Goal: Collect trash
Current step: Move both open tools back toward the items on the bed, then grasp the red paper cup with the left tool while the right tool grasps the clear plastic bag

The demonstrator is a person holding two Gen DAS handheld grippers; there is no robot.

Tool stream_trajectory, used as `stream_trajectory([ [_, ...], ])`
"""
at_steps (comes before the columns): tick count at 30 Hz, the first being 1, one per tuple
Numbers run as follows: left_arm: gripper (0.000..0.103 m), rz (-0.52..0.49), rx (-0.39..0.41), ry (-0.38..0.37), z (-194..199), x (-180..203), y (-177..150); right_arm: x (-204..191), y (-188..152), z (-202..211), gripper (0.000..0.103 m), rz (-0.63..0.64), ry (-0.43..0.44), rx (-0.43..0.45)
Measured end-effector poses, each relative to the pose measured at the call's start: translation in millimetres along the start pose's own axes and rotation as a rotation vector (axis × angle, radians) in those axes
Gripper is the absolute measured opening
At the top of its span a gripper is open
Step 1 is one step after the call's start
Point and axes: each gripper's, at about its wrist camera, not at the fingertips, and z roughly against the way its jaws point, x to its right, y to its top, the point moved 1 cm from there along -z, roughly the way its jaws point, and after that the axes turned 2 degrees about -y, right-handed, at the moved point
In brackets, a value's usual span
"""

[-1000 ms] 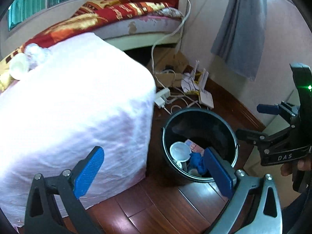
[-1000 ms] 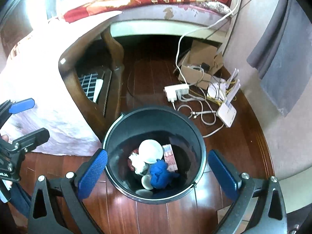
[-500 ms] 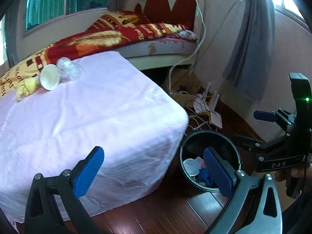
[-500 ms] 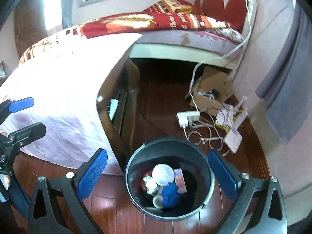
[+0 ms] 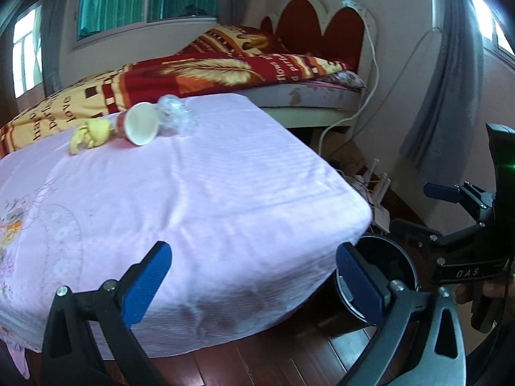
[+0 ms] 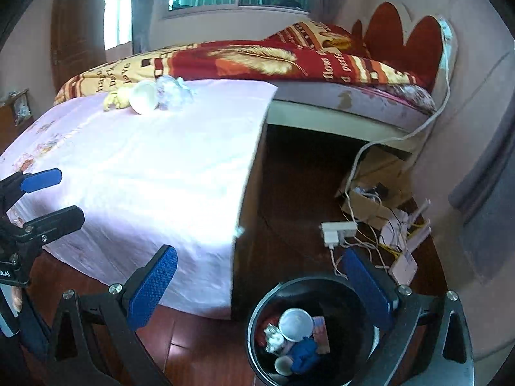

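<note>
Dark glossy floorboards run under a bed with a red and gold patterned quilt. We see our tabletop draped in soft pink cloth, carrying a tipped paper cup, crinkled clear plastic and a yellow crumpled wad near its far edge. Beside it stands a round black bin holding cups and blue scrap. Our left tool and right tool both gape wide, empty.
</note>
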Motion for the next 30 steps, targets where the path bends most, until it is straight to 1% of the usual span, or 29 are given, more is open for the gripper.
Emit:
stream_trajectory([
  [7,0.102,0.041,0.011,0.053,8,-31,-2,-32,21,-9,0.103,0.035,0.050,0.030],
  [14,0.102,0.099,0.012,0.104,17,-71,-8,-63,41,-21,0.103,0.061,0.099,0.054],
  [19,0.102,0.153,0.011,0.128,23,-104,-9,-84,58,-31,0.103,0.039,0.146,0.074],
  [22,0.101,0.160,0.016,0.143,27,-123,-6,-94,71,-39,0.103,0.017,0.186,0.052],
  [23,0.097,0.160,0.020,0.146,27,-127,-4,-98,78,-40,0.103,0.023,0.180,0.049],
  [25,0.080,0.165,0.017,0.147,25,-142,7,-105,92,-40,0.103,0.032,0.145,0.060],
  [28,0.070,0.189,0.024,0.148,16,-165,23,-109,113,-48,0.103,0.035,0.146,0.076],
  [30,0.068,0.195,0.033,0.157,9,-176,34,-112,124,-61,0.101,0.050,0.149,0.070],
])
